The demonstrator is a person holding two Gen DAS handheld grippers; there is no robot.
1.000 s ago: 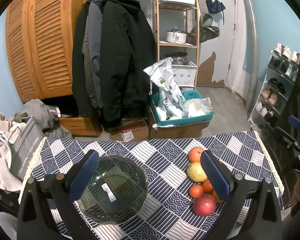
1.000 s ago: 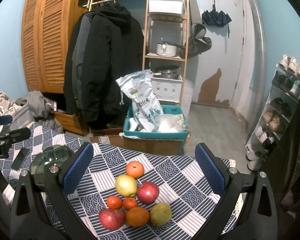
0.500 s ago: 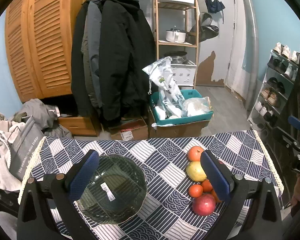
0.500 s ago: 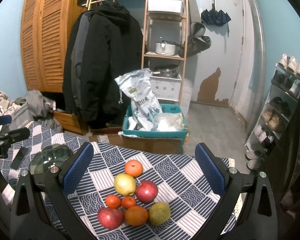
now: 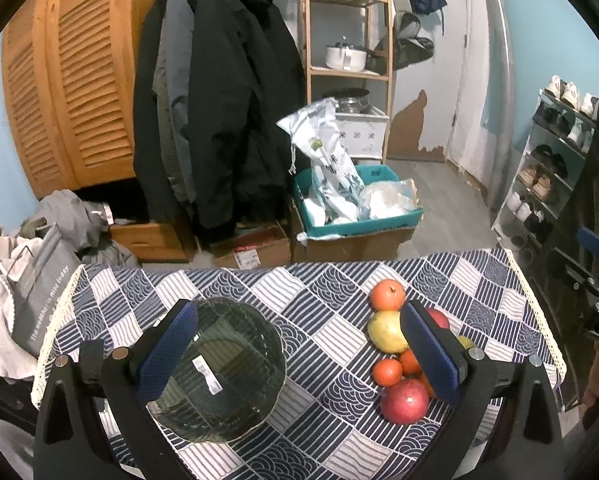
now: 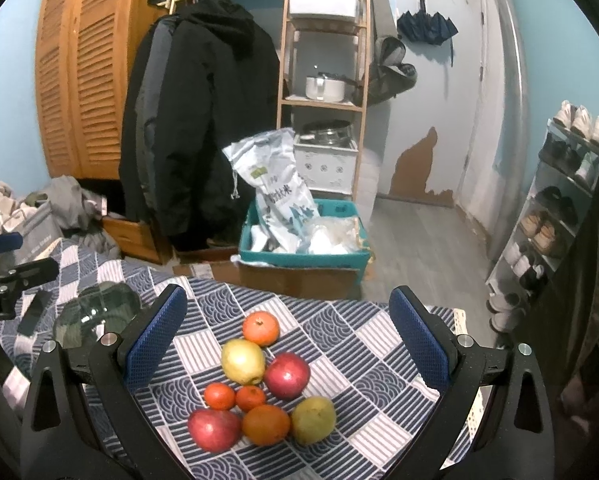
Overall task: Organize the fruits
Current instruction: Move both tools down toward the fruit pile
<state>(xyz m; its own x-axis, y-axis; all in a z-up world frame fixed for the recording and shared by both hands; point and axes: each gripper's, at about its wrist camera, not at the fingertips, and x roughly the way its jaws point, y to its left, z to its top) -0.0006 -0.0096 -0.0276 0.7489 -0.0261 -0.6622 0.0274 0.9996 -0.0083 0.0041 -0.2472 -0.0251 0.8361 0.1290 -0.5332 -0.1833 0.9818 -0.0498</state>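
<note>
Table: navy-and-white patchwork tablecloth, woven-looking, draping over the far edge.
Bowl: ribbed dark glass bowl sitting left, partly hidden behind the left gripper, jaws spreading wide.
Fruit: smooth round fruit pile sitting right, under the wide-open right gripper; back pieces overlapping, hard to count.

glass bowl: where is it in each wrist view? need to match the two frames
Left wrist: glass bowl sits low and left of centre, partly behind the left claw's left finger.
Right wrist: same bowl at the left edge, mid-height, far smaller.
Shared landmark: the top orange of the fruit cluster, on the far side of the yellow fruit.
</note>
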